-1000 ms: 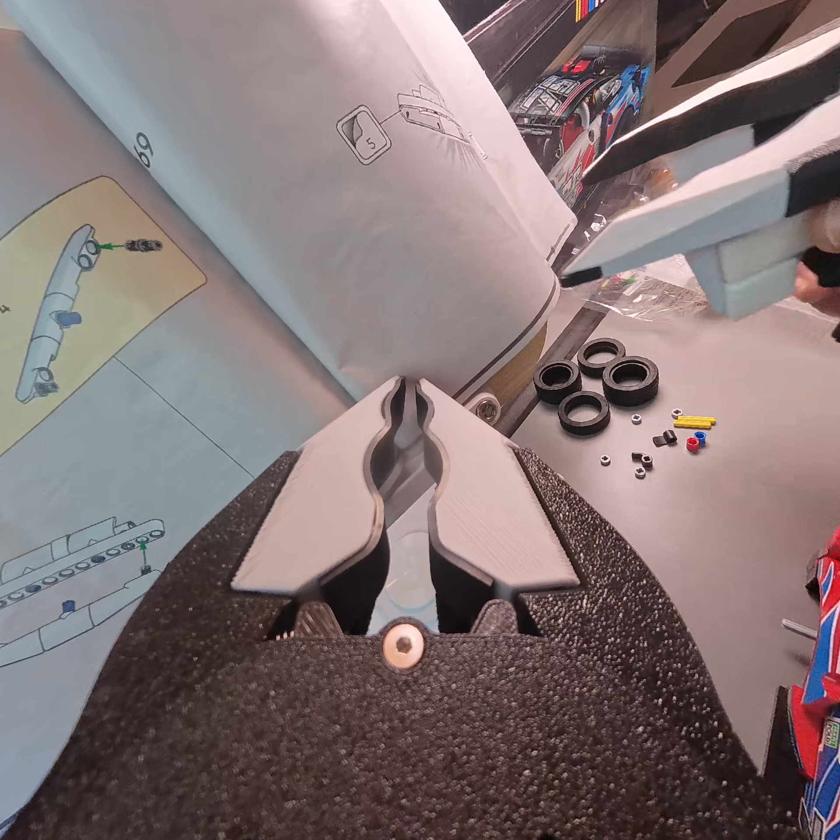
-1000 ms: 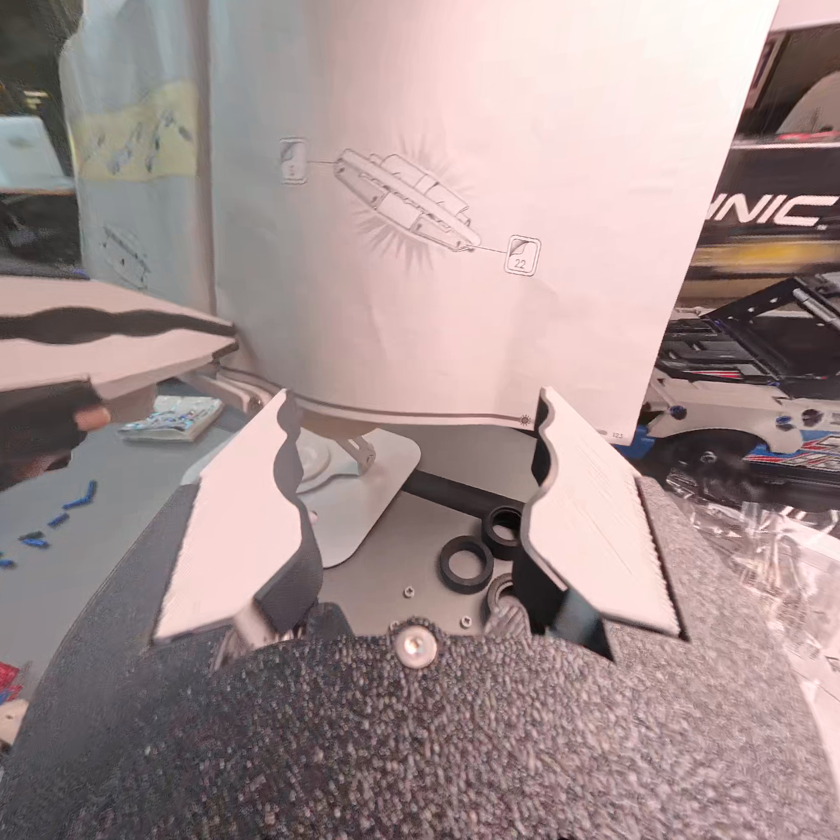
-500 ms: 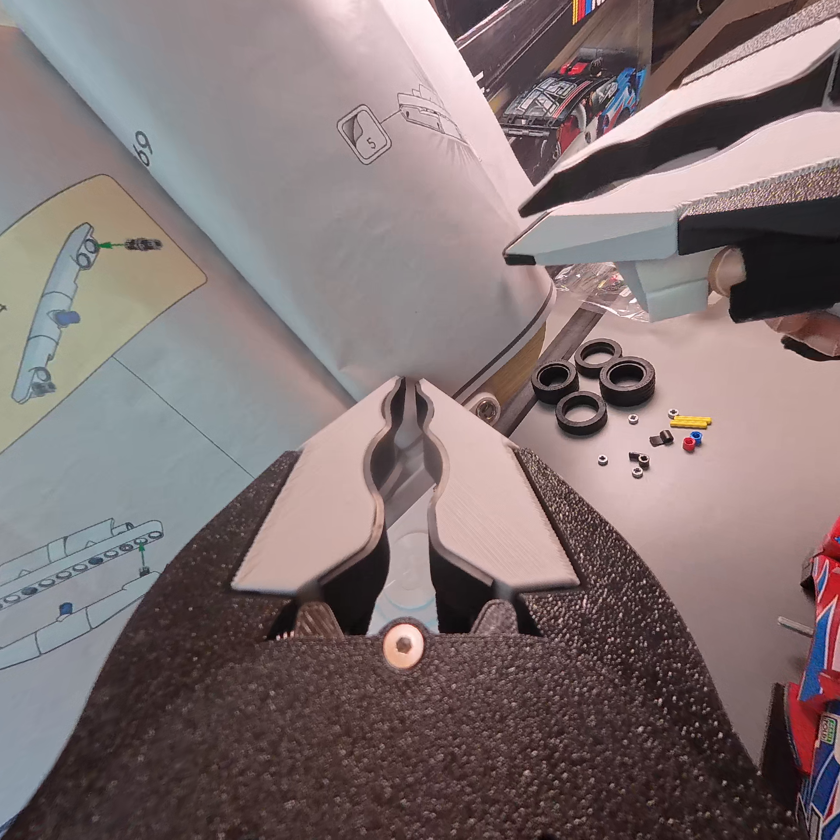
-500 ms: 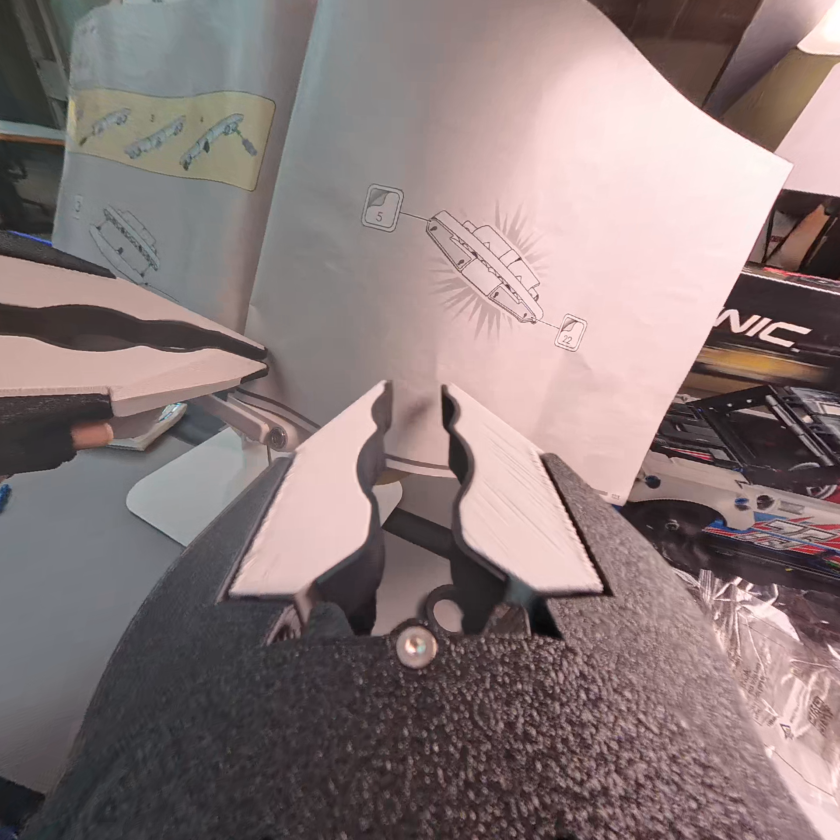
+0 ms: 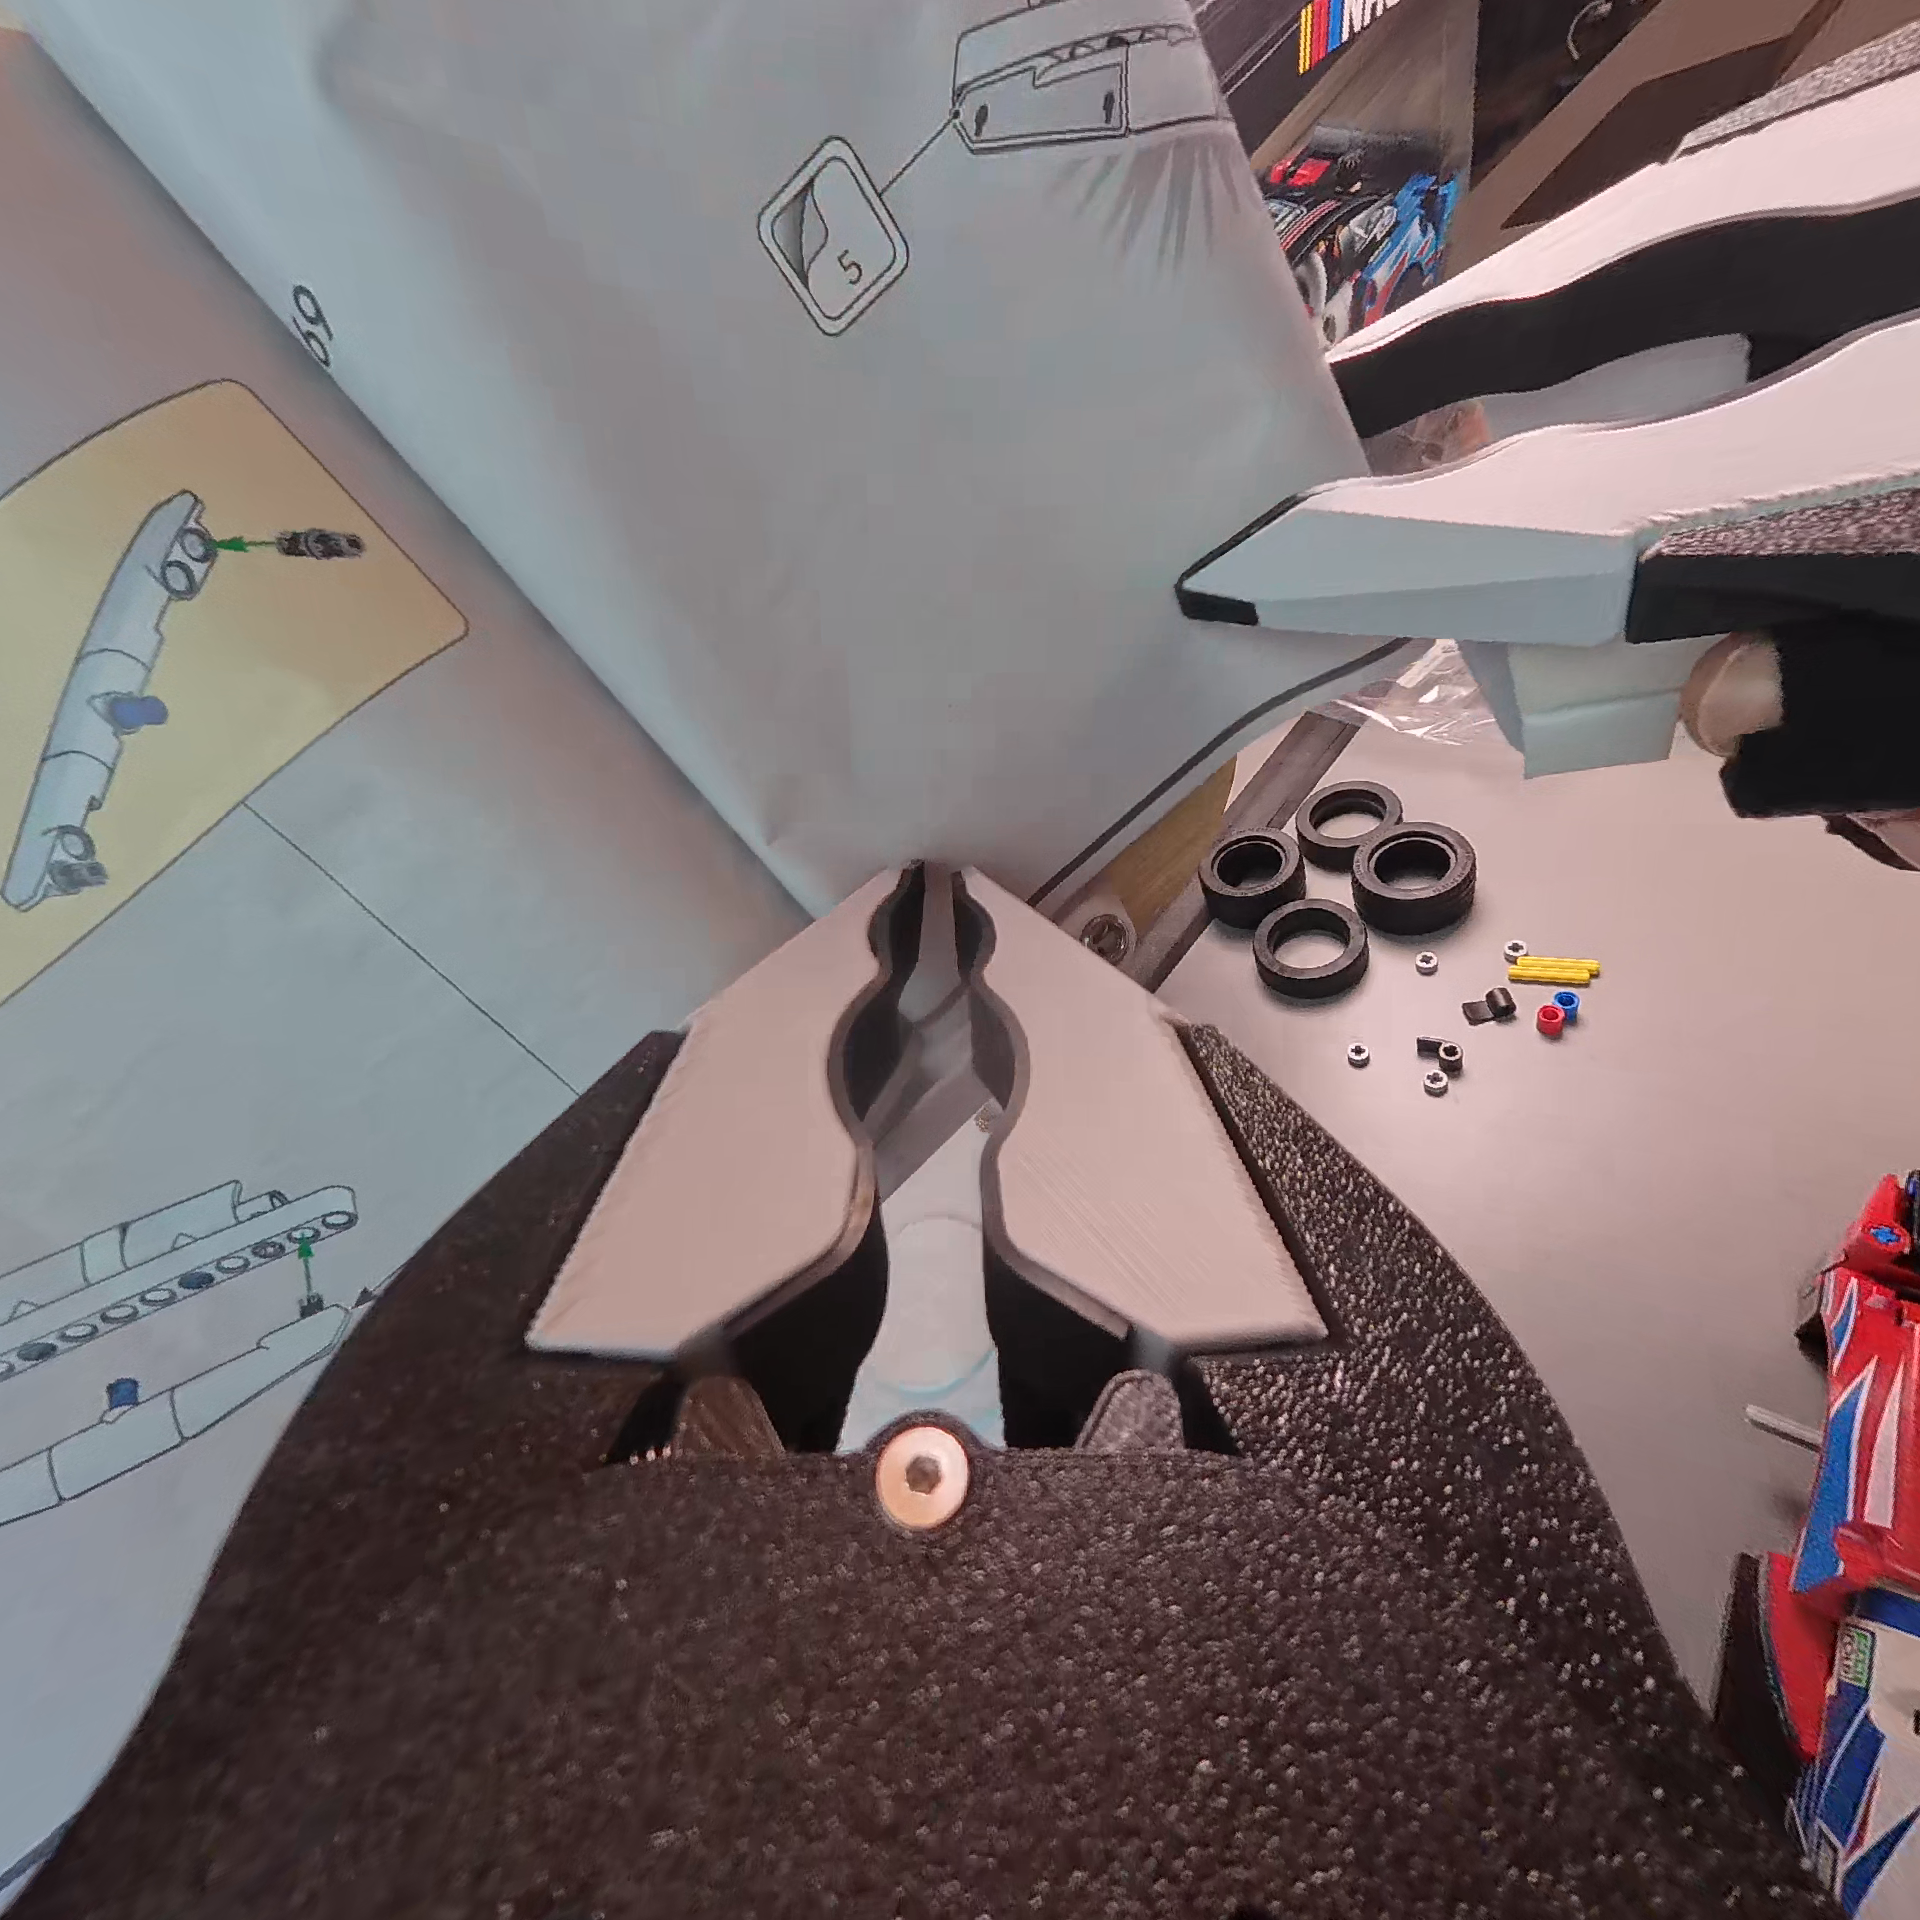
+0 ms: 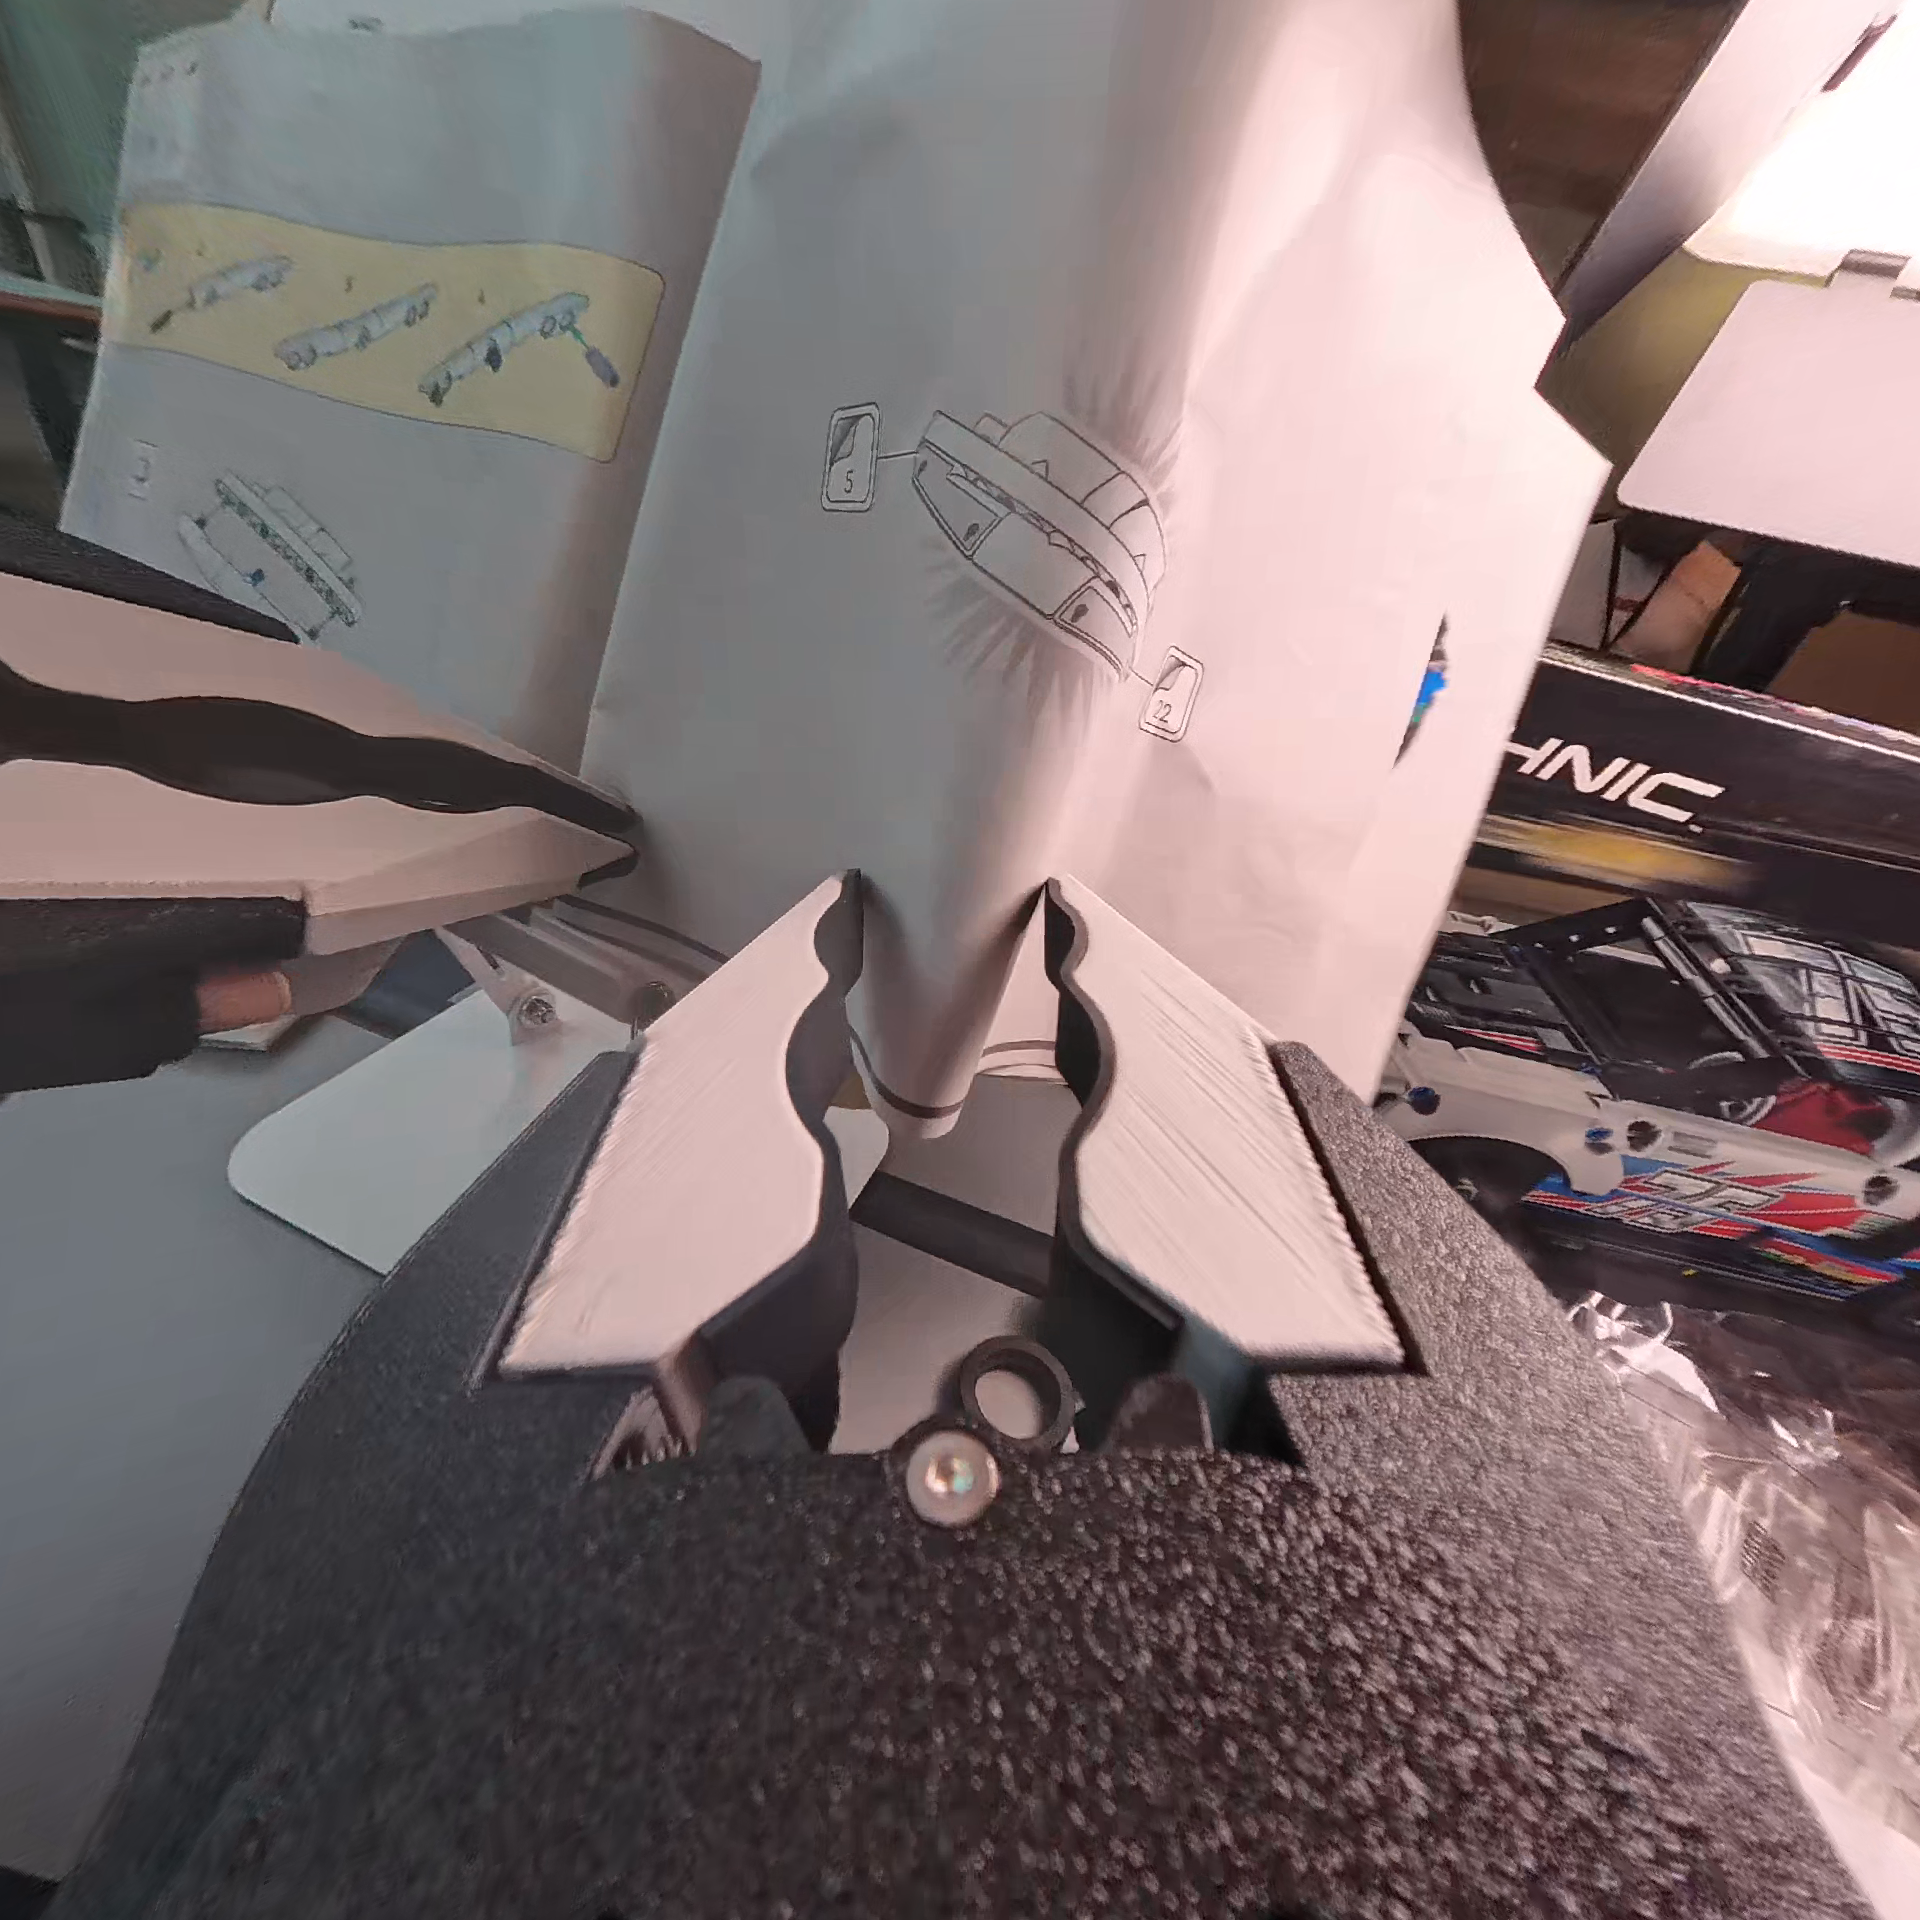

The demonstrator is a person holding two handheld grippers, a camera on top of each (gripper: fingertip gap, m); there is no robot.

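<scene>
An open instruction booklet (image 5: 312,987) stands on a metal stand (image 6: 343,1122). One page (image 5: 831,571) is lifted and curls forward. My left gripper (image 5: 925,878) is shut, with its tips against the booklet's lower edge by the spine; it also shows in the right wrist view (image 6: 613,836). My right gripper (image 6: 948,888) is part open. A buckled fold of the lifted page (image 6: 935,1018) bulges between its fingertips. In the left wrist view the right gripper (image 5: 1262,494) straddles the page's outer edge, one finger behind it and one in front.
Several black tyres (image 5: 1309,945) and small loose parts (image 5: 1548,971) lie on the grey table right of the stand. A red and blue model (image 5: 1860,1455) sits at the right edge. A toy car (image 6: 1714,1091), a black box (image 6: 1662,810) and plastic bags (image 6: 1766,1455) lie at the right. To reach the toy car (image 6: 1714,1091) in a straight line is about 30 centimetres for my right fingers, about 35 centimetres for my left.
My right gripper moved in to the lifted page; its jaws narrowed from wide open, then widened a little. The page now buckles between its tips. My left gripper has stayed put.
</scene>
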